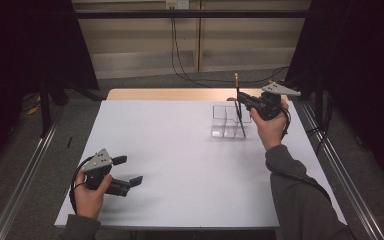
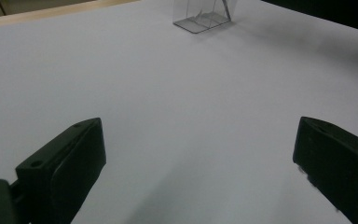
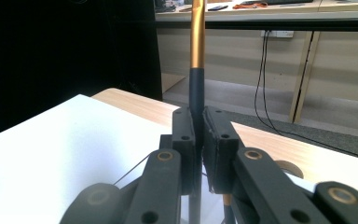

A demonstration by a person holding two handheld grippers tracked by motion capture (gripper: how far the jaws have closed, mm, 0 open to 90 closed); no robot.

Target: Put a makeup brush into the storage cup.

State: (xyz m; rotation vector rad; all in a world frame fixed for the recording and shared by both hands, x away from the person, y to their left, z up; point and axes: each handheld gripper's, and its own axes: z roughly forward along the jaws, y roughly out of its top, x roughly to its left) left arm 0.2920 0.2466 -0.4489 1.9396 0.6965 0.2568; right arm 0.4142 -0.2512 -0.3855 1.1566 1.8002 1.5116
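Observation:
A clear plastic organiser box (image 1: pixel 225 121) with compartments stands on the white table (image 1: pixel 180 165) at the far right. My right gripper (image 1: pixel 241 99) is shut on a thin black stick with a gold upper part (image 1: pixel 238 107), held almost upright, its lower end reaching down into the box. In the right gripper view the stick (image 3: pixel 196 70) rises between the closed jaws. My left gripper (image 1: pixel 128 171) rests open near the table's front left, nothing between its jaws. The left gripper view has the box (image 2: pixel 204 14) far ahead.
A wooden tabletop strip (image 1: pixel 170 94) runs behind the white table. Cables (image 1: pixel 180 65) hang down the back wall onto the floor. Metal rails (image 1: pixel 22 175) flank the table on both sides. Black curtains close off left and right.

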